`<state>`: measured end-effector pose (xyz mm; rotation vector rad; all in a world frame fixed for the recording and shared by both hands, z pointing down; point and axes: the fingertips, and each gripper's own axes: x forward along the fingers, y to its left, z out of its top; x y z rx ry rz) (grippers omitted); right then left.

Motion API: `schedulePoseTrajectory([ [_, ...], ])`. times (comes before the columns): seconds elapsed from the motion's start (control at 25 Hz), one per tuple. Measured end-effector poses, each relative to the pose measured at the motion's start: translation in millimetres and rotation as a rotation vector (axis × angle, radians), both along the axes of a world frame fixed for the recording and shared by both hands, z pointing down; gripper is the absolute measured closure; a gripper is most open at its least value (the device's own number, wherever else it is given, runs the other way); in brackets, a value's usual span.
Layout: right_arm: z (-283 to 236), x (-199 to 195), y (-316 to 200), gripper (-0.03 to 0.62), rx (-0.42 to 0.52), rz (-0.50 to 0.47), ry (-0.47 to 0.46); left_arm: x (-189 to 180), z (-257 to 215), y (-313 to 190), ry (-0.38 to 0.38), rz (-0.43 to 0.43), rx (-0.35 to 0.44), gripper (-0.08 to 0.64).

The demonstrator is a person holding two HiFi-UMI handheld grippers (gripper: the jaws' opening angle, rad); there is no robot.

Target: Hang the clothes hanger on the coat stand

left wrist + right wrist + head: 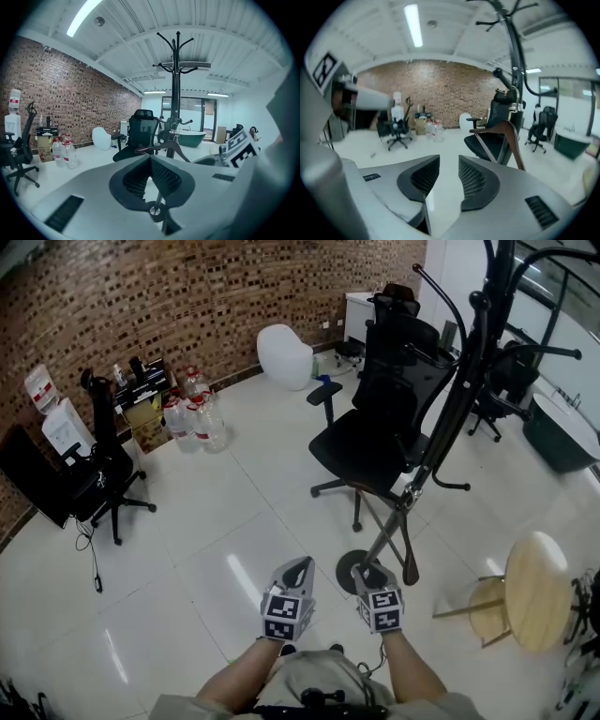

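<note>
White floor (234, 512) around coat stand (442, 409)

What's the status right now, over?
Right gripper open, empty. Left gripper shut, empty. Clothes hanger hanging low on coat stand. Office chair close behind stand.

Left gripper (300, 564) jaws seemingly together; right gripper (360, 572) jaws apart.

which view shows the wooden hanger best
The right gripper view: the brown wooden clothes hanger is close and large, its colour and triangular shape clear. The left gripper view shows it smaller and dark. The head view gives only thin dark lines beside the black coat stand.
</note>
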<state>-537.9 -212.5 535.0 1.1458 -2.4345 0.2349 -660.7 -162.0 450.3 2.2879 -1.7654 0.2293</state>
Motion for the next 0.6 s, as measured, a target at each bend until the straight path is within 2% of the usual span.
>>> schedulePoseTrajectory([
  [0.04, -2.0, -6.5, 18.7, 0.491, -0.033, 0.029, -0.095, -5.3, 8.4, 10.4, 0.0, 0.003, -0.001, 0.56],
  [0.12, -11.4, -16.5, 51.1, 0.574, -0.067, 0.055, -0.221, -11.5, 20.2, 25.0, 0.003, 0.005, -0.007, 0.56],
  [0.24, -28.1, -26.0, 86.5, 0.591, -0.097, 0.037, -0.335, -14.8, 27.5, 33.4, 0.021, 0.004, -0.02, 0.56],
  [0.36, -22.1, -34.6, 112.0, 0.591, -0.096, 0.047, -0.36, -22.4, 42.7, 46.2, 0.038, 0.019, -0.03, 0.56],
  [0.6, 9.4, -25.1, 117.1, 0.591, -0.029, 0.162, -0.368, -15.9, 109.9, 55.8, 0.072, 0.104, -0.06, 0.56],
])
